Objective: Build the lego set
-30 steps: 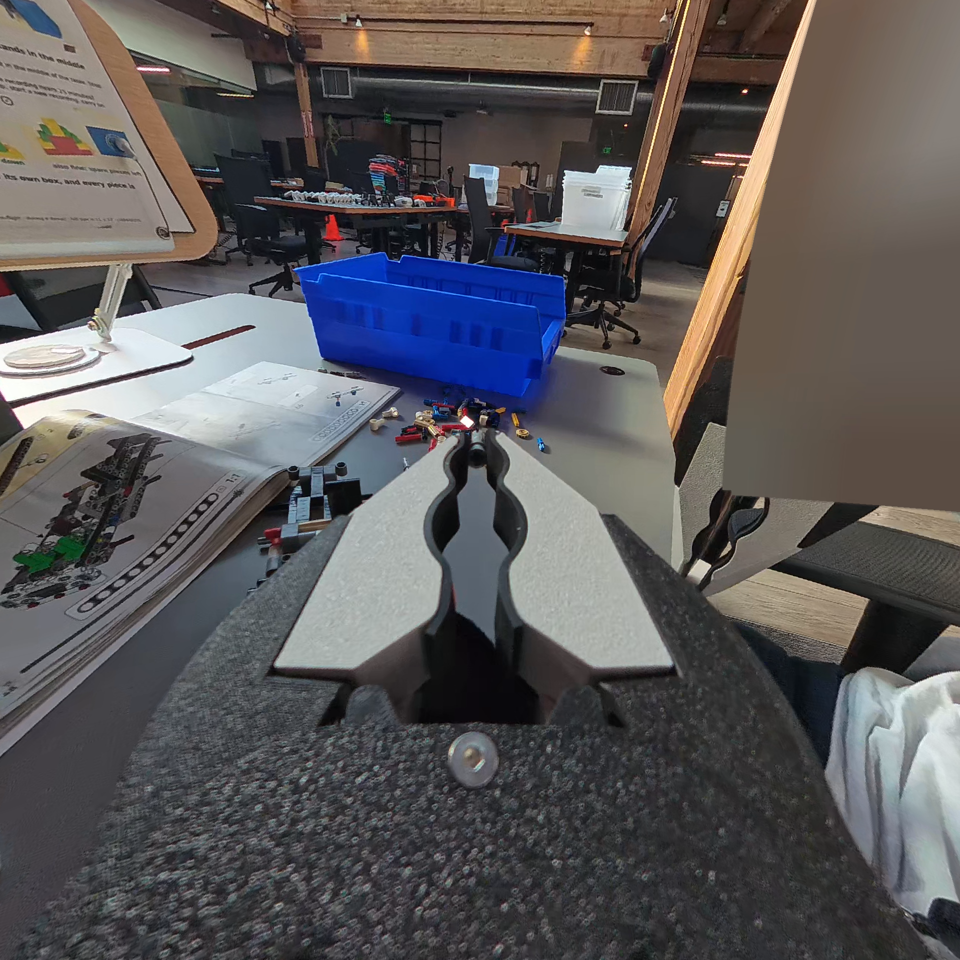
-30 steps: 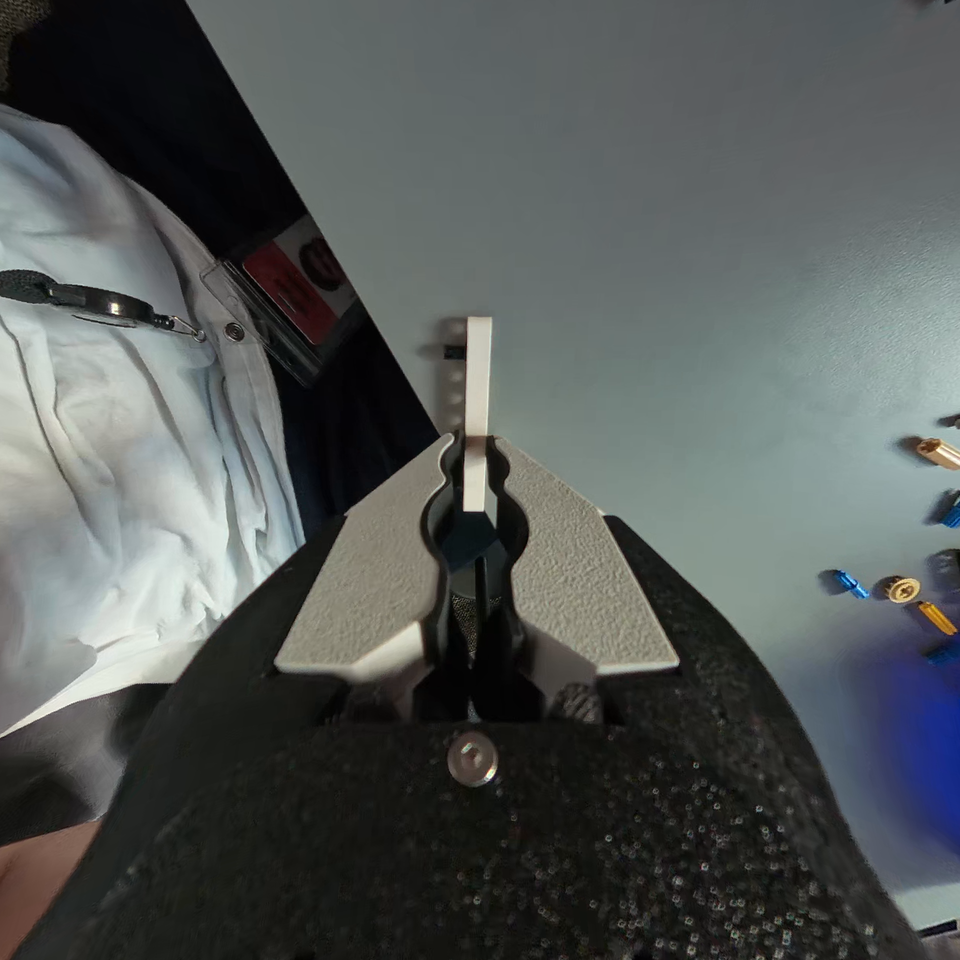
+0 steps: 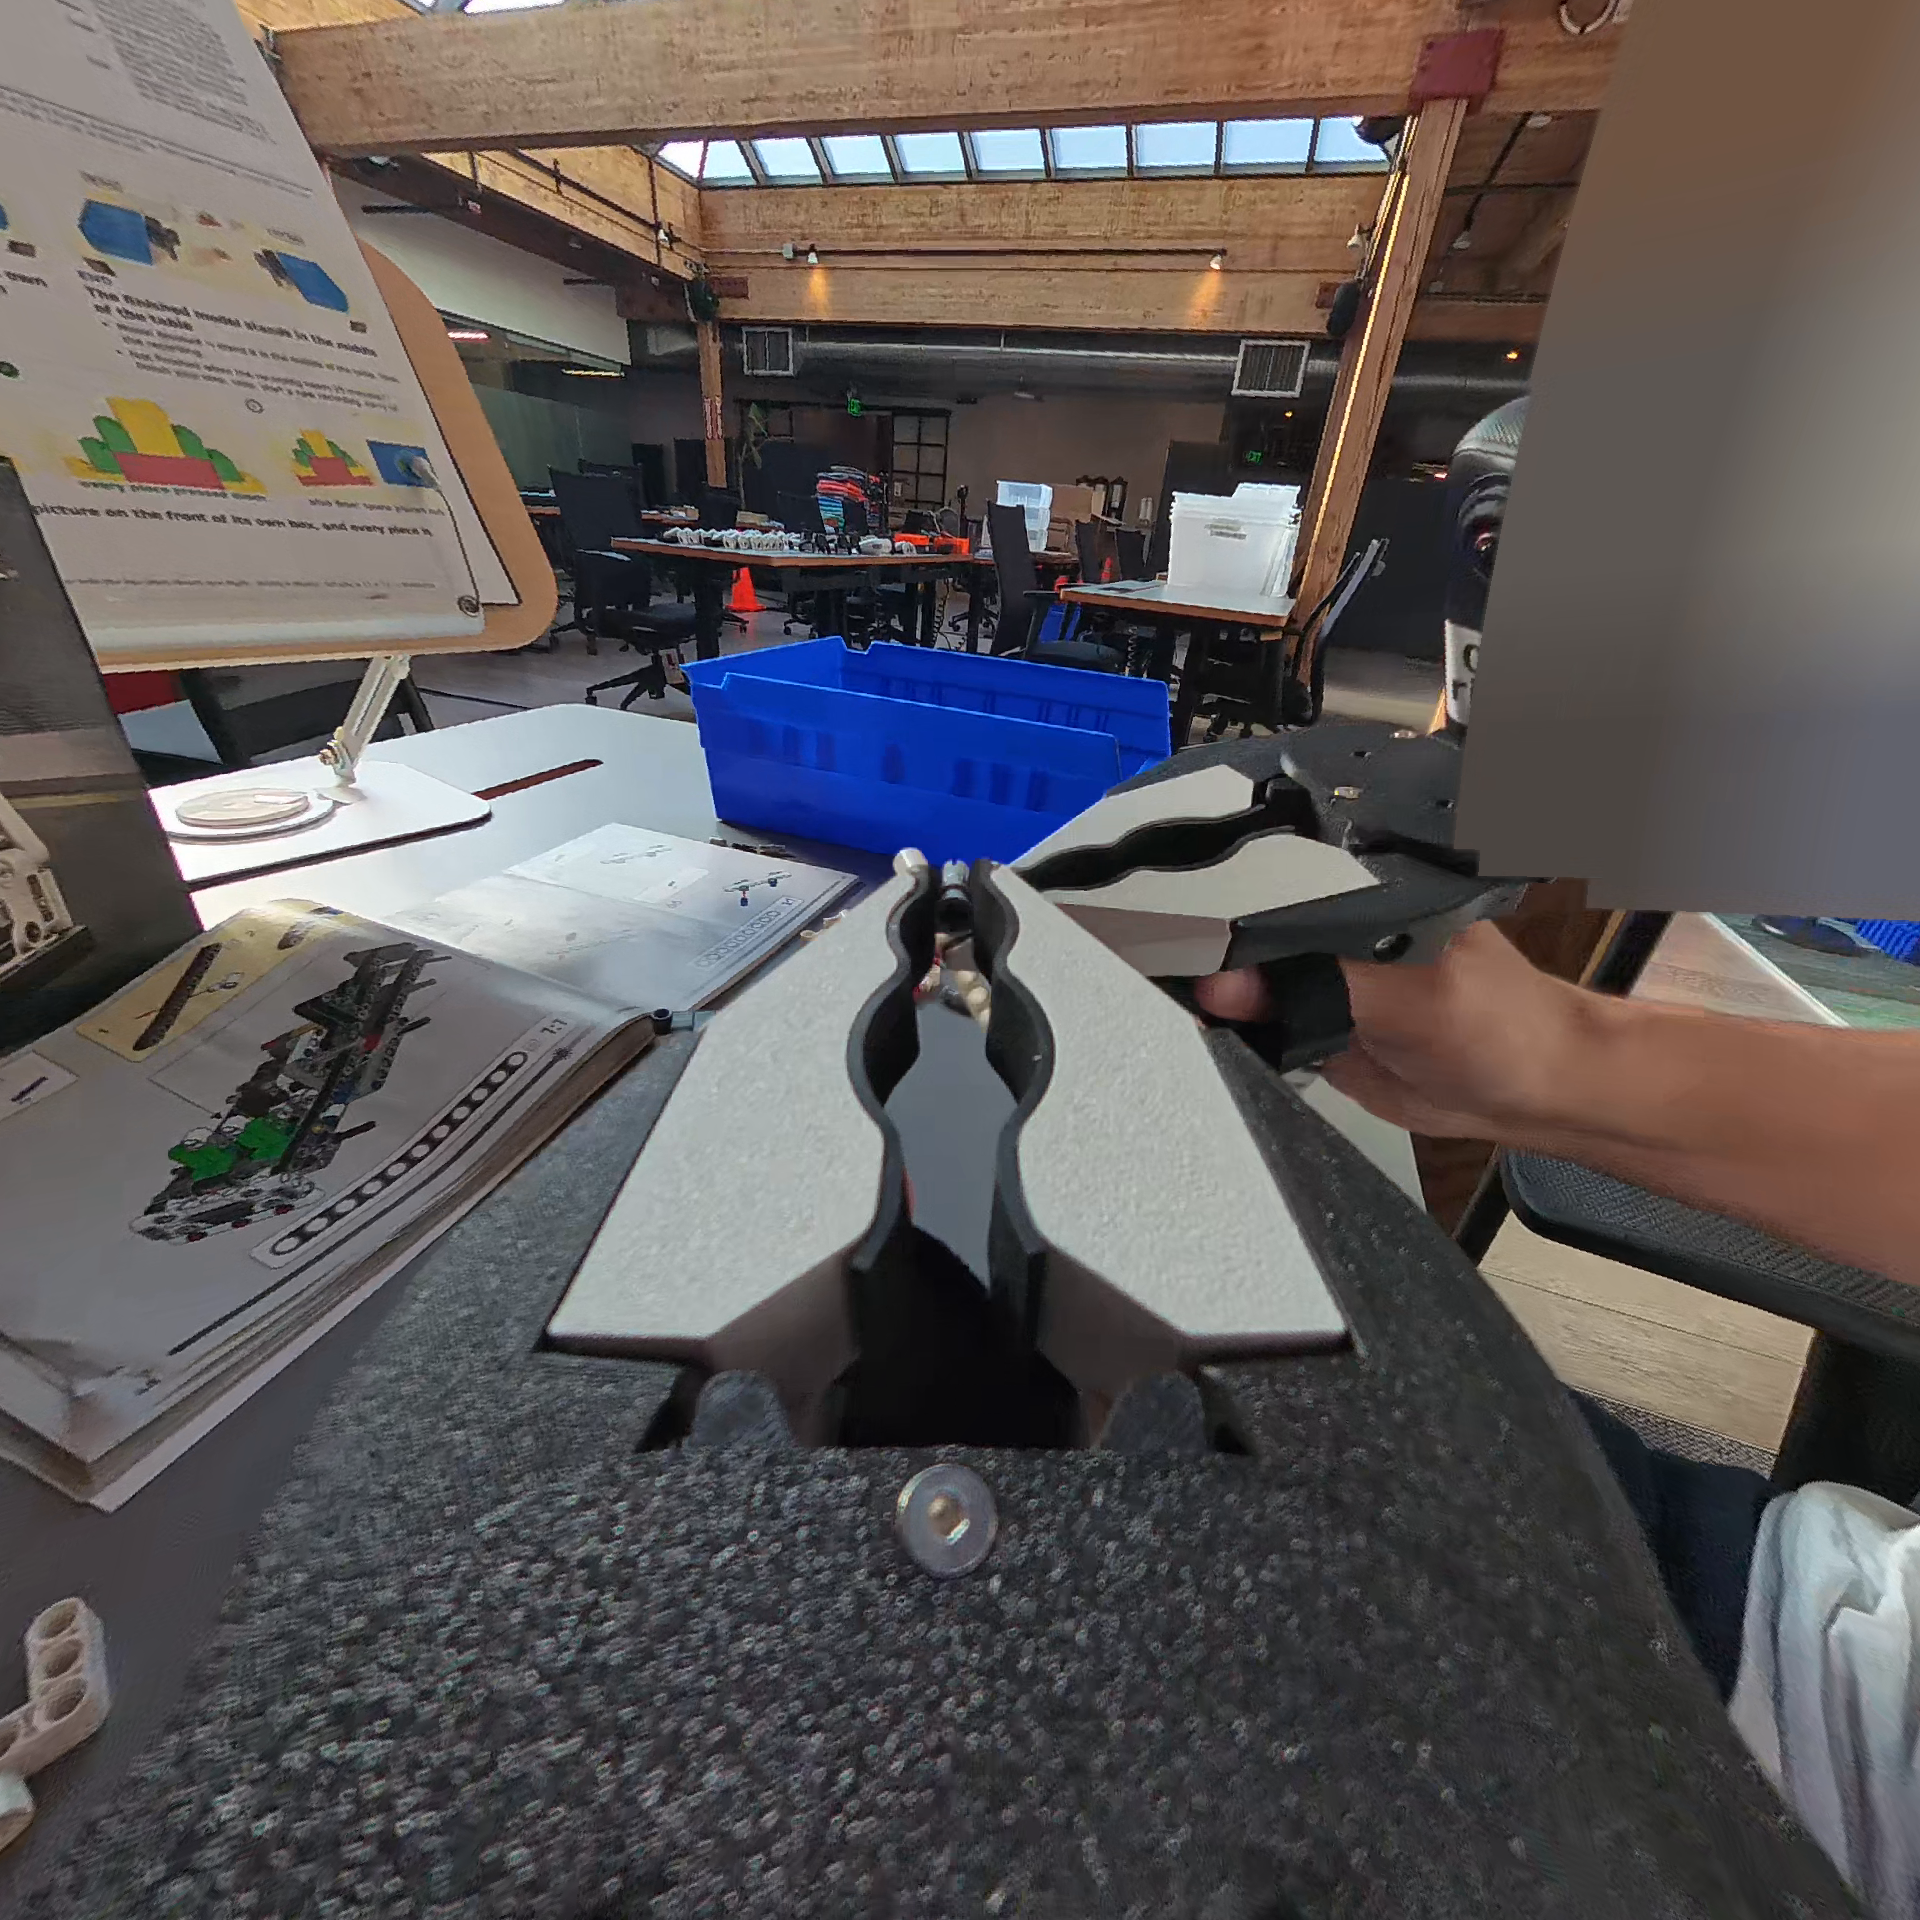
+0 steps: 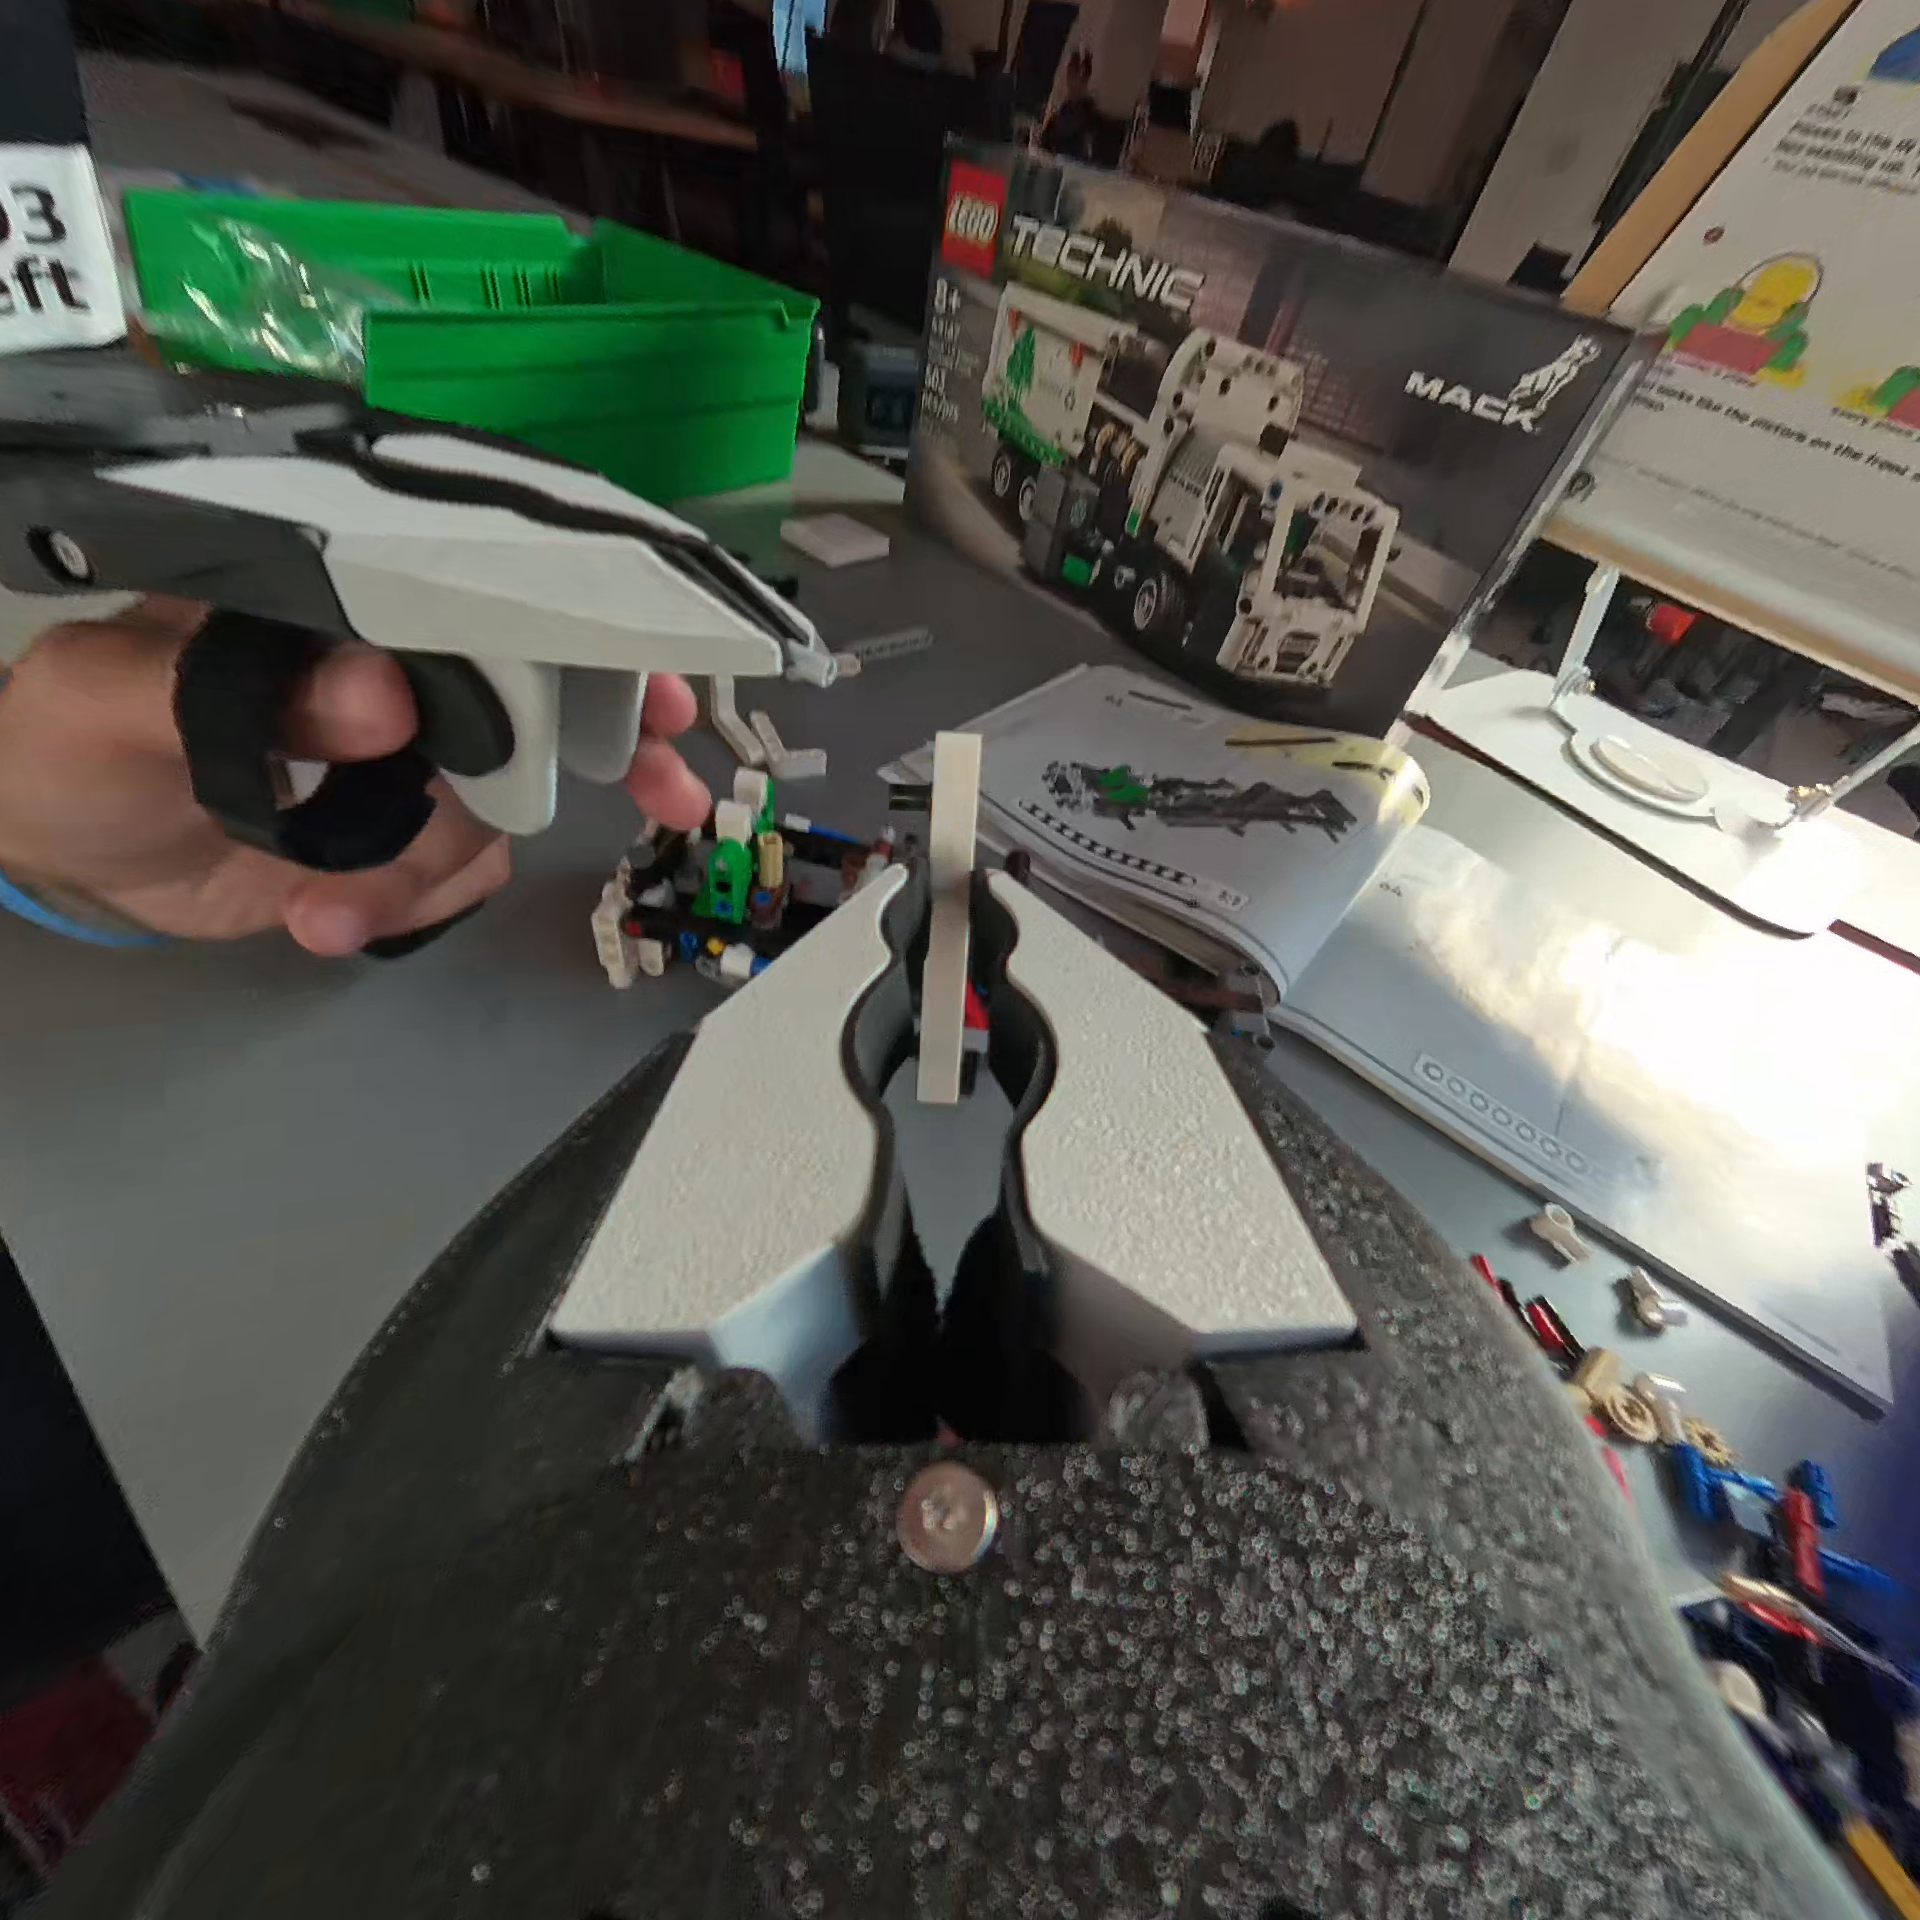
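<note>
I'm over a grey table (image 4: 260, 1091) in an open, timber-beamed workshop, with a blue bin (image 3: 925, 748) ahead and an open instruction booklet (image 3: 312, 1091) beside it. My right gripper (image 4: 948, 883) is clamped on a white beam (image 4: 951, 914), long axis pointing forward, away from me. My left gripper (image 3: 945, 883) pinches a small grey pin (image 3: 951, 891).

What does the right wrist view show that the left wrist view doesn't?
Right wrist only: green bin, set box, partial truck build, and the white beam clamped in the right gripper. Left wrist only: blue bin, and the small pin held by the left gripper. Both: open instruction booklet, paper stand, grey table.
</note>
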The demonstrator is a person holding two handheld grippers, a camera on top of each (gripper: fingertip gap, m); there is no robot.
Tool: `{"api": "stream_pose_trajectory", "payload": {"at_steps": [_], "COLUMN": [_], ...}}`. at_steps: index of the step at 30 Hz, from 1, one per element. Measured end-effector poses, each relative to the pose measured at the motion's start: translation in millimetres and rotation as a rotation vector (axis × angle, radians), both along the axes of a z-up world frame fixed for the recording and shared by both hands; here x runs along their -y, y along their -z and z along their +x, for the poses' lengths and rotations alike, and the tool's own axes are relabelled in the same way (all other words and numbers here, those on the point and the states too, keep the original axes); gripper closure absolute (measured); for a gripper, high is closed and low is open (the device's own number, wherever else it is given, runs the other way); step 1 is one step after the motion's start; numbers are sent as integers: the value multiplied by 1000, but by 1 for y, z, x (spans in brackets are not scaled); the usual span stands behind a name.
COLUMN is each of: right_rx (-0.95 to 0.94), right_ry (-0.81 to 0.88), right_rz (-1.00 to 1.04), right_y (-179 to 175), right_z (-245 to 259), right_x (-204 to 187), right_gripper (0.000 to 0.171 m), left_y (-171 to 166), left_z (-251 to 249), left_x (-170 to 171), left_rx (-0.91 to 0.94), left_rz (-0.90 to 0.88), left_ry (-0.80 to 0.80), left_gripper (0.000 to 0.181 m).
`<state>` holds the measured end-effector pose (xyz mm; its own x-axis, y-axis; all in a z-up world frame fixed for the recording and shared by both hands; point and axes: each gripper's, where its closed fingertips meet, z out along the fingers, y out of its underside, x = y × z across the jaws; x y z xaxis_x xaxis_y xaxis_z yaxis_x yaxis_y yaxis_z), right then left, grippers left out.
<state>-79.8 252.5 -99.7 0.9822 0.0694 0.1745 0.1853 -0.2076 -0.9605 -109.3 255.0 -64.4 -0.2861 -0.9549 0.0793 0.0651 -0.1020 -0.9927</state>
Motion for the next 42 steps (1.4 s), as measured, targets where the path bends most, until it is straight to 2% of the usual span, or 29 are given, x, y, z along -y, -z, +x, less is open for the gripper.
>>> {"api": "stream_pose_trajectory", "payload": {"at_steps": [1,3,7,22,31,37,42], "right_rx": [-26,-61,-217,-204,-119,-2,-57], "right_ry": [-6,21,-29,-39,-16,46,9], "right_rz": [73,188,282,298,324,327,334], "right_y": [-6,-15,-19,-22,-24,-25,-25], "right_z": [-4,-3,-13,-18,-19,-19,-19], "right_x": [-7,-18,-30,-31,-30,-29,-29], "right_gripper": [165,165,165,165,165,165,165], "left_y": [-2,-4,-4,5,4,2,2], "left_z": [-1,-1,0,6,4,3,3], "left_x": [-1,-6,-12,-21,-20,-20,-20], "left_rx": [12,32,26,-9,34,52,55], "left_rz": [11,33,14,4,138,99,129], "left_ry": [-13,-49,-64,-90,-171,-187,-194], "left_gripper": [177,177,177,177,177,177,177]}}
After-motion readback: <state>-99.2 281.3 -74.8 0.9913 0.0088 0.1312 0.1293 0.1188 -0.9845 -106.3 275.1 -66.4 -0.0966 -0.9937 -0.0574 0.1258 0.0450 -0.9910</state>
